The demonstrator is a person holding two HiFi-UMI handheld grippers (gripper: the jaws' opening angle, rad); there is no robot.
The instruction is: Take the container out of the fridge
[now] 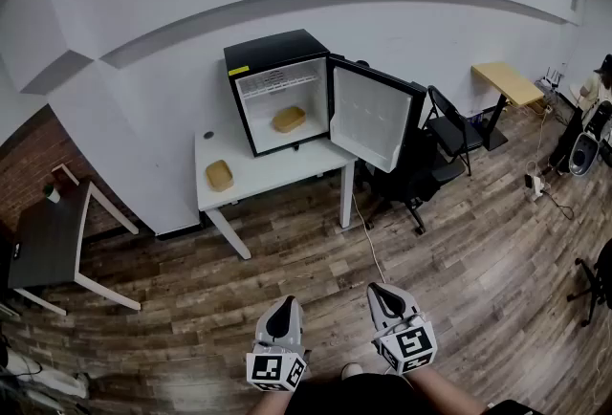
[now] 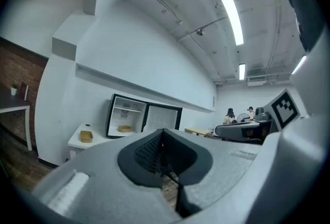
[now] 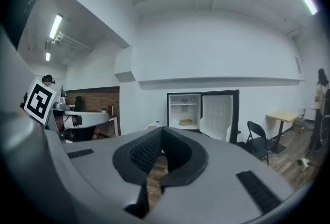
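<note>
- Head view: left hand-held gripper point(image 1: 285, 304) and right hand-held gripper point(image 1: 384, 290) sit side by side at the bottom edge. Tips point forward. Both are over the wood floor point(image 1: 316, 251) and touch nothing.
- Left gripper view: jaws of the left hand-held gripper point(image 2: 163, 130) are together, tips meeting, nothing between them.
- Right gripper view: jaws of the right hand-held gripper point(image 3: 162, 129) are likewise together at the tips, empty. Floor shows through the gap behind the tips.
- Ahead of both hand-held grippers, well apart from them: a white counter point(image 1: 287, 169) against the wall.
- Second container point(image 1: 219, 175), tan, lies on the counter ahead and to the left of the left hand-held gripper, outside the fridge. A dark round object point(image 1: 207, 135) lies just beyond it, too small to identify.
- Fridge point(image 1: 275, 54), black, stands on the counter roughly straight ahead of the left hand-held gripper. Its fridge door point(image 1: 368, 117) is swung fully open toward the right hand-held gripper's side.
- Container point(image 1: 288, 120), tan, rests on the bottom of the fridge interior, below a shelf. It is well apart from both hand-held grippers.
- Further off, ahead and right of the right hand-held gripper: a black folding chair point(image 1: 451, 128) just past the open door.
- Far to the left of the left hand-held gripper: a dark side table point(image 1: 43, 246).
</note>
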